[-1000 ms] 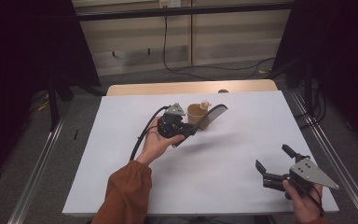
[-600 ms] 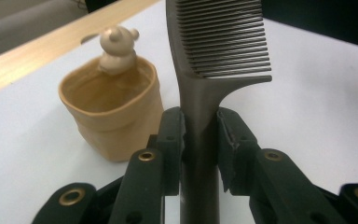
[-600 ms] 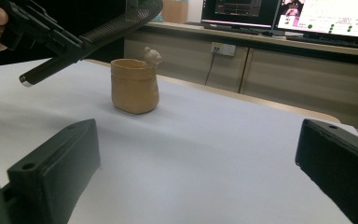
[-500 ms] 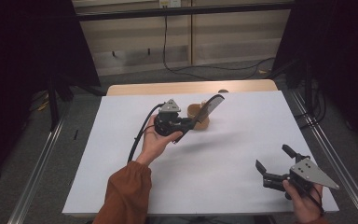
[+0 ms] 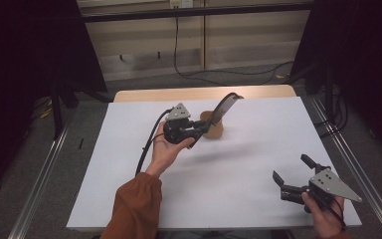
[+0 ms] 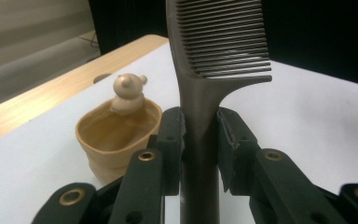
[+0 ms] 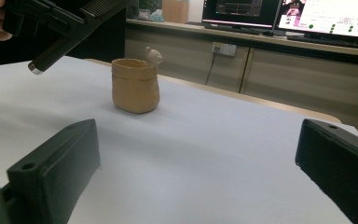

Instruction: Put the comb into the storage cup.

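Above the far middle of the white surface (image 5: 129,164), the left gripper (image 5: 201,130) grips a dark comb (image 6: 214,70) by its smooth, rounded handle, both fingers (image 6: 170,140) pressed flat against it. The comb's fine, straight teeth form a broad rectangular head that slants up and away. Just beside and below it stands a small tan cup (image 5: 213,128), matte and slightly bulging like fired clay, with a little rounded bear figure (image 6: 128,91) perched at its rim. Near the right front corner, the right gripper (image 5: 291,180) hovers with its blocky black fingers (image 7: 56,168) spread wide, nothing between them.
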Motion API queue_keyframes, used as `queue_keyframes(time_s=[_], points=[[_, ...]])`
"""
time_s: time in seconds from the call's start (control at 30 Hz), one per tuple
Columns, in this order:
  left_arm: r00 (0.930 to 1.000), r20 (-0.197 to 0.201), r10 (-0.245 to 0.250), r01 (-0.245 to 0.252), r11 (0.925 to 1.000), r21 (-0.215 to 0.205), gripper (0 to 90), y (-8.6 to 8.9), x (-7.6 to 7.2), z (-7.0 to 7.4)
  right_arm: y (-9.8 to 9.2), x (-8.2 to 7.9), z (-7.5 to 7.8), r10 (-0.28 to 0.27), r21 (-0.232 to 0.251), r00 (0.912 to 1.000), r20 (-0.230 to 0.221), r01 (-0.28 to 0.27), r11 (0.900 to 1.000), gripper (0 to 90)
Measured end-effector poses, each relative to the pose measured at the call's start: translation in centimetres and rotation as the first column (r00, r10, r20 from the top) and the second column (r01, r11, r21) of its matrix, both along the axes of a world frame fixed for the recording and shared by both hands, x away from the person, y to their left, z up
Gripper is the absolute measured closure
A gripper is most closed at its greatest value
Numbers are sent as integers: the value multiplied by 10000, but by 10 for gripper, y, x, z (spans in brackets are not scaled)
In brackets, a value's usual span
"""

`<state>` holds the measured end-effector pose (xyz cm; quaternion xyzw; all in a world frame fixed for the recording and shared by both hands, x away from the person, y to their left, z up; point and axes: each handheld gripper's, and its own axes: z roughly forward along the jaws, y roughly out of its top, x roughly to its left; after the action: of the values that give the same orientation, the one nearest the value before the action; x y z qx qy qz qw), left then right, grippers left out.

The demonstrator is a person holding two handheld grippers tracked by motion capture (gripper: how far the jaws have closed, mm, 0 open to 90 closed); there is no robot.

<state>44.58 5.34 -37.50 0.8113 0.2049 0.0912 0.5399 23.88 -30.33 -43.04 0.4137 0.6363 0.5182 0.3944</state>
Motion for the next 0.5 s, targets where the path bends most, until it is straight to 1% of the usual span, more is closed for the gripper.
queue_keyframes(time_s=[0.1,0.13,0.2,0.27,0.37,0.43,0.5], points=[[9997,166,156,-150,9993,-344,726,0,0,1,0,0,0,-5,-15,10000,-1,5,10000,0],[9995,251,167,-153,9984,-539,726,0,0,2,0,0,0,-7,-14,10000,2,7,10000,0],[9988,455,182,-146,9968,-789,726,-1,0,3,0,0,0,1,6,10000,0,-1,10000,0],[9985,504,232,-177,9941,-1073,726,-1,0,3,0,0,0,-1,-7,10000,3,1,10000,0],[9982,479,348,-279,9902,-1371,727,-2,0,4,0,0,0,24,17,10000,8,-24,10000,0],[9978,521,407,-329,9893,-1424,726,-2,0,5,0,0,0,8,-1,10000,-1,-8,10000,0],[9967,567,583,-492,9873,-1508,727,-2,0,5,0,0,0,17,1,10000,2,-17,10000,0]])
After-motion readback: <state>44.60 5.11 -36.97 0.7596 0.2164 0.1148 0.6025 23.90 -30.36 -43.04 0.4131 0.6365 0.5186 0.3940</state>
